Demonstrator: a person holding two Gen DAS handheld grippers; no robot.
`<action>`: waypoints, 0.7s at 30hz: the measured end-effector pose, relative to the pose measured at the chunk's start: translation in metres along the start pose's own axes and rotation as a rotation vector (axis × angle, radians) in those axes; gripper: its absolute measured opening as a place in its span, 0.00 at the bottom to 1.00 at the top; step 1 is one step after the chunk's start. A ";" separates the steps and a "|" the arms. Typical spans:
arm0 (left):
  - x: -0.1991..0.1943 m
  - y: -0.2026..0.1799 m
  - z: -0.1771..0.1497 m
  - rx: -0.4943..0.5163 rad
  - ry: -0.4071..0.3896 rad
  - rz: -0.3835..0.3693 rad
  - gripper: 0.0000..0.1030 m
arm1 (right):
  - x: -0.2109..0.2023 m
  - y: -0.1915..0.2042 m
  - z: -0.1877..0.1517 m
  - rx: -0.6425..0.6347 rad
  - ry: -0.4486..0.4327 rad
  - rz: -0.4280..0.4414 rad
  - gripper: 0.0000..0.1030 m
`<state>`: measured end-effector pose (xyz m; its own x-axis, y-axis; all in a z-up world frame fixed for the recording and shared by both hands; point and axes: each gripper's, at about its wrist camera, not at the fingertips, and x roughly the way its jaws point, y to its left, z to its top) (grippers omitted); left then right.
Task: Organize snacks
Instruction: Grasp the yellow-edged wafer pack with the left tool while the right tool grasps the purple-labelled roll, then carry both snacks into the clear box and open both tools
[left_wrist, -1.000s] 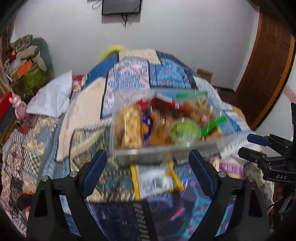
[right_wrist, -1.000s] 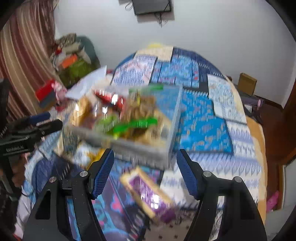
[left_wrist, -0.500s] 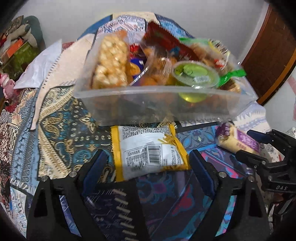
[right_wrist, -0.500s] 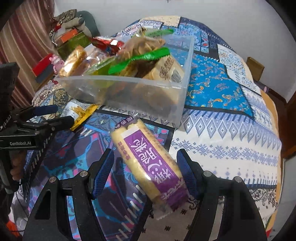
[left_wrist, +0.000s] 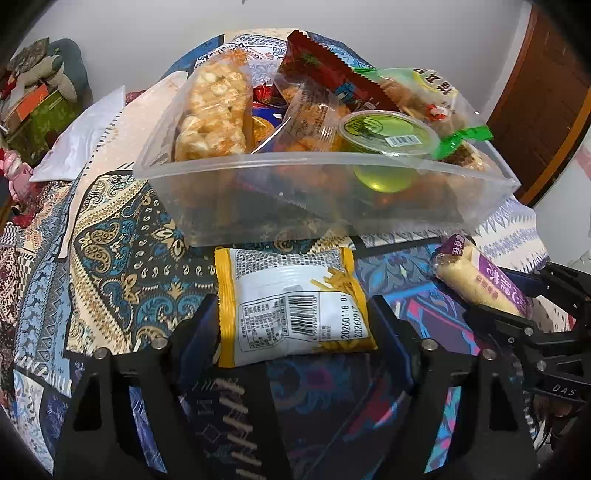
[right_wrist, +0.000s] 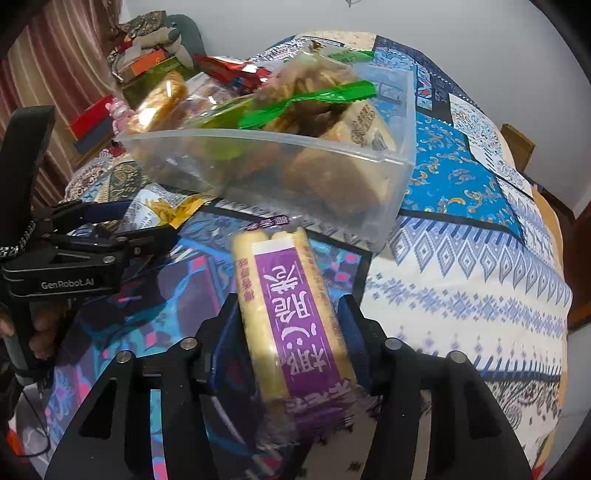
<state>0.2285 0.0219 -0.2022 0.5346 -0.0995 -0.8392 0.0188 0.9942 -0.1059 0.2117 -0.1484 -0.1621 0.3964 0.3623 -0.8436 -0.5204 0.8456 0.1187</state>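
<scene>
A clear plastic bin (left_wrist: 332, 173) full of snacks stands on the patterned bedspread; it also shows in the right wrist view (right_wrist: 295, 155). My left gripper (left_wrist: 293, 314) has its fingers against both sides of a yellow-and-white snack packet (left_wrist: 291, 306) lying in front of the bin. My right gripper (right_wrist: 291, 314) has its fingers against both sides of a long purple-labelled packet of pale sticks (right_wrist: 291, 306), which also shows in the left wrist view (left_wrist: 480, 280). Each gripper shows in the other's view: the right one (left_wrist: 524, 306) and the left one (right_wrist: 122, 229).
The bedspread (right_wrist: 461, 277) stretches to the right of the bin. A white pillow (left_wrist: 85, 129) and a pile of boxes and clothes (left_wrist: 33, 96) lie at the far left. A brown door (left_wrist: 546, 92) stands at the right.
Both grippers moved forward and down and narrowed: the left one now brackets the yellow-and-white packet, the right one the purple-labelled packet. The bin looms closer.
</scene>
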 end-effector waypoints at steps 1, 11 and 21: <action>-0.003 -0.001 -0.002 0.005 0.000 0.002 0.73 | -0.003 0.002 -0.003 0.003 -0.006 0.005 0.45; -0.042 0.004 -0.012 -0.020 -0.039 -0.036 0.49 | -0.037 0.006 -0.009 0.027 -0.091 0.003 0.43; -0.084 0.002 -0.013 -0.010 -0.117 -0.063 0.18 | -0.072 0.003 0.005 0.072 -0.200 0.013 0.43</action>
<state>0.1732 0.0319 -0.1390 0.6275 -0.1554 -0.7629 0.0468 0.9856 -0.1623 0.1851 -0.1701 -0.0985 0.5356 0.4379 -0.7221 -0.4742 0.8634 0.1719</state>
